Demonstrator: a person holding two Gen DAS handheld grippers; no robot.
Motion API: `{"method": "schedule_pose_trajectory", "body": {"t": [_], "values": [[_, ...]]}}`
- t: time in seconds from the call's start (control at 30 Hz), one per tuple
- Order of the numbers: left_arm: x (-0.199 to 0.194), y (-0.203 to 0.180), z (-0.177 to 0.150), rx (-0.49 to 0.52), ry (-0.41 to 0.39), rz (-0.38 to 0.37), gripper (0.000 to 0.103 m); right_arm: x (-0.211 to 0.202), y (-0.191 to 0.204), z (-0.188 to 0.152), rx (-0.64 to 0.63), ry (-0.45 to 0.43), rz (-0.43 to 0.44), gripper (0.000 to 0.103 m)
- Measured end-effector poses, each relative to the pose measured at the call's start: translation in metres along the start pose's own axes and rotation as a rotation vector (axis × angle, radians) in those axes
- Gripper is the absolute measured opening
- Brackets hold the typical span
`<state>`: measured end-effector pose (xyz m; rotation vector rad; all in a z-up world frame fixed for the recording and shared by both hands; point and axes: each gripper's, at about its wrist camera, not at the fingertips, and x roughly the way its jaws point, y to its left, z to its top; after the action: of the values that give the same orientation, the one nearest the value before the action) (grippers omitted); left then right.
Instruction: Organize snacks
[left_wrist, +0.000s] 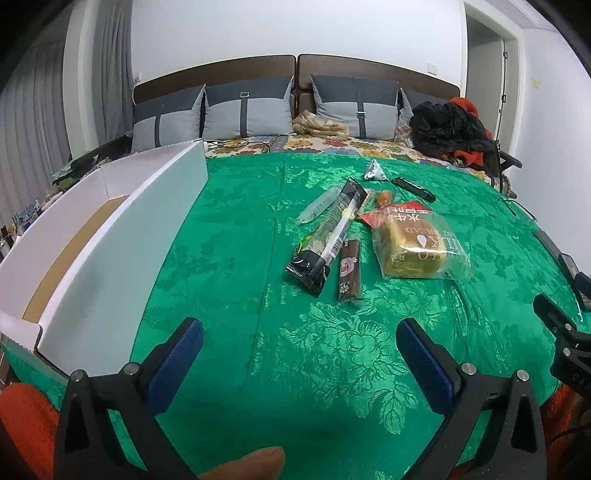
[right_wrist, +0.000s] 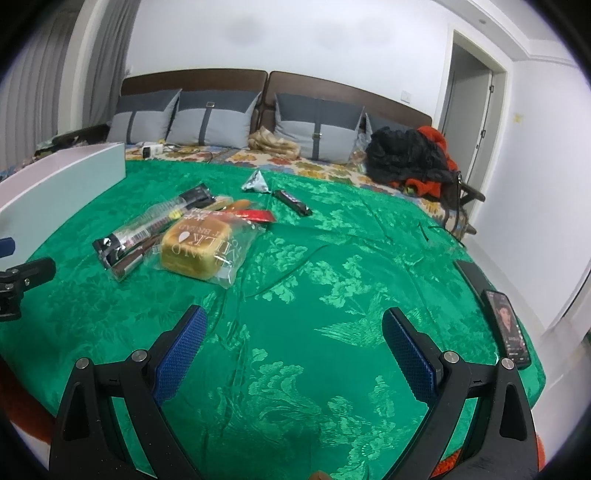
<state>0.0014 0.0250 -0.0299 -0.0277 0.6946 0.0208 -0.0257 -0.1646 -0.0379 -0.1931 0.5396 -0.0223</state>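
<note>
Both my left gripper (left_wrist: 299, 343) and right gripper (right_wrist: 293, 332) hang with jaws apart, holding nothing, over the green bedspread (left_wrist: 229, 258), snacks (left_wrist: 369, 236) piled ahead beside the white box (left_wrist: 122, 236).

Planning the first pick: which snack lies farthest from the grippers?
The silver triangular packet, alone at the far end of the green cloth, beyond the bread bag.

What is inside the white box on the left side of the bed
The left wrist view shows only a bare brown cardboard floor inside the white box, with no snacks on the stretch that shows. Its near wall hides the floor strip right behind it. The right wrist view shows only the box's outside.
</note>
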Motion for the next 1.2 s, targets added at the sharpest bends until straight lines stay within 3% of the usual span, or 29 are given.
{"method": "schedule_pose_trajectory", "body": {"t": [1.2], "values": [[0.0011,0.0018,-0.0036,0.027,-0.009,0.034,0.103,0.0049,0.0010,-0.0036,-0.004,0.016,0.012,0.097]]}}
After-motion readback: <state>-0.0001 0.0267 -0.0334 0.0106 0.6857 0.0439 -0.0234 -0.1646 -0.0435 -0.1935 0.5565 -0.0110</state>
